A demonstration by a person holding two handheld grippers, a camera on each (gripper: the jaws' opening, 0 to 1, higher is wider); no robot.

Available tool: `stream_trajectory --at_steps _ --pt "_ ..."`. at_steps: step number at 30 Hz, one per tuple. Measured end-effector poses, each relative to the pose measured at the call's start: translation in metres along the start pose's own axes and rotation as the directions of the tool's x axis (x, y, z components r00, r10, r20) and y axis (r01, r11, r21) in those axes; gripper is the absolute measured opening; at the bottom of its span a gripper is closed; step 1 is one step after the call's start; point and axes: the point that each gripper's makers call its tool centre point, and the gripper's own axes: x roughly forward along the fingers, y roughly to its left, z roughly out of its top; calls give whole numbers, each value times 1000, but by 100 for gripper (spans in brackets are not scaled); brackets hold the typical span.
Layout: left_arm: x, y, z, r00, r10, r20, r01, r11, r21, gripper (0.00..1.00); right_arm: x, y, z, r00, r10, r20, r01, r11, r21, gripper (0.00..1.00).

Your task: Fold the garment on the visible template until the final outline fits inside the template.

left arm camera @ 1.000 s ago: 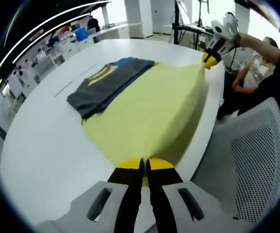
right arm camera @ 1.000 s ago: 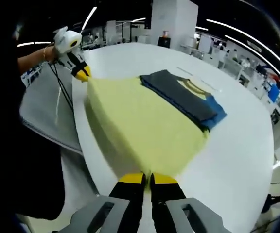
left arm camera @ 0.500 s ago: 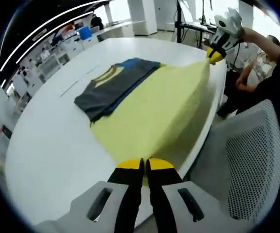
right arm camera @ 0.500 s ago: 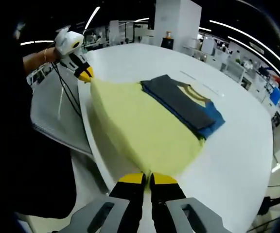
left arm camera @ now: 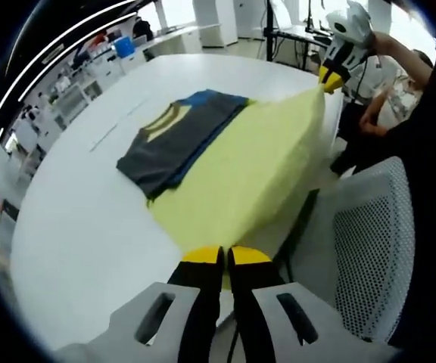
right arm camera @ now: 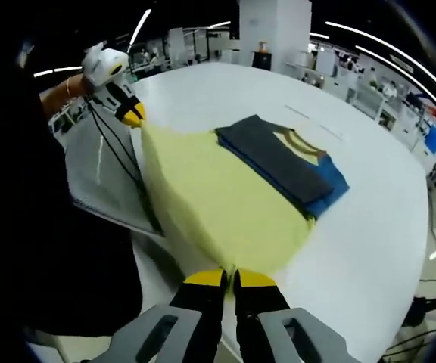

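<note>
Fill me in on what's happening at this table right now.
A person is working a yellow garment with two handheld grippers. The left gripper and the right gripper are each shut on a corner of it, stretching one edge taut above the near edge of the white table. The far part of the garment lies on the table beside a folded grey and blue shirt. A mesh chair stands by the table.
</note>
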Motion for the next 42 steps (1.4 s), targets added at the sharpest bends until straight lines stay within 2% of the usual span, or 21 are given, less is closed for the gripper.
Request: stream_trajectory --at_steps 3,7,13,15,19,26,30,34,38,40,42 --pt "-6 -1 2 1000 4 -7 -4 1000 -3 1 -5 2 3 1000 8 -4 -8 1000 10 0" --pt "-11 0 8 1000 9 -11 -8 1000 16 1 -8 0 9 1000 1 -6 -1 1000 -22 0" --pt "-10 18 21 999 45 22 -46 998 42 1 -8 -12 17 1000 -26 -2 26 999 -41 0" --pt "-8 25 25 997 68 42 -71 994 77 1 -8 -17 22 999 -42 9 43 998 -47 0" --pt "-6 33 31 994 90 57 -93 994 53 1 -6 -30 32 996 -82 33 84 995 -52 0" --pt "-4 53 47 984 137 116 -142 989 35 1 -6 -51 46 989 -133 62 134 991 -10 0" --pt "-1 65 55 977 166 137 -174 984 49 1 -5 -64 57 984 -162 75 164 986 -20 0" --pt "1 77 62 968 196 159 -203 979 30 1 -4 -74 67 979 -185 89 187 982 -23 0" --pt "4 91 69 955 232 184 -246 968 55 1 -5 -86 80 964 -236 123 247 965 -90 0" --pt "6 96 69 952 245 185 -258 965 47 1 -5 -90 87 957 -252 141 268 957 -108 0" --pt "7 105 73 943 267 200 -277 961 22 1 -4 -95 93 951 -269 153 286 952 -107 0"
